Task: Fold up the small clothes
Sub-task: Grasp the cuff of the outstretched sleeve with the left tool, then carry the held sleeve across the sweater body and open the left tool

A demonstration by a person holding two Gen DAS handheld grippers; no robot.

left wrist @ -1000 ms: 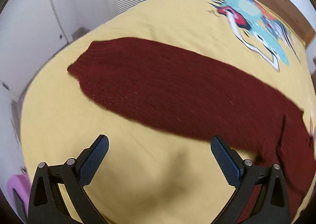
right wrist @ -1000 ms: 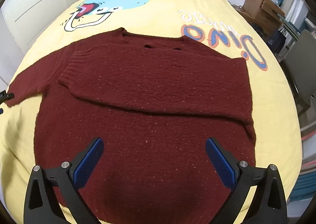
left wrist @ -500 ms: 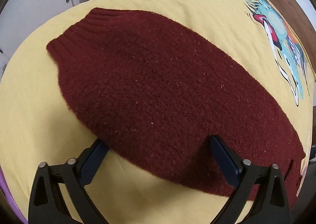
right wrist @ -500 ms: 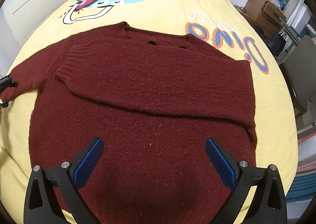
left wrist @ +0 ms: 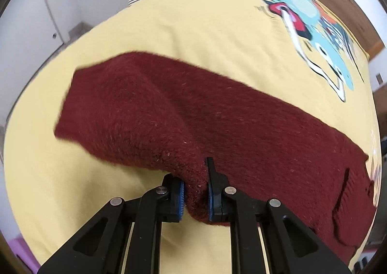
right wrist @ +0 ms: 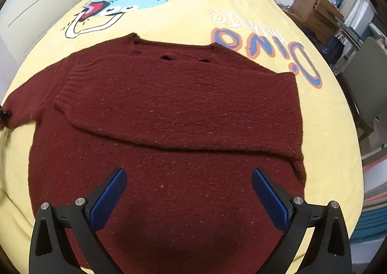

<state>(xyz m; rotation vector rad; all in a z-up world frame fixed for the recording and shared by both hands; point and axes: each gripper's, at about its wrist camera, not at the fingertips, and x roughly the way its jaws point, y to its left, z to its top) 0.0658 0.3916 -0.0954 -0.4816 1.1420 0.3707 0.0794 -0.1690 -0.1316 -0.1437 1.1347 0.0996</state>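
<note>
A dark red knitted sweater (right wrist: 169, 114) lies flat on a yellow bedspread (right wrist: 241, 3), one sleeve already folded across its chest. The left gripper (left wrist: 195, 198) has its jaws pinched tight on the near edge of the other sleeve (left wrist: 150, 114), which bunches between the pads. The right gripper (right wrist: 188, 198) hangs over the sweater's near half, jaws spread wide and empty. Bare bedspread surrounds the sweater, widest on the far side.
</note>
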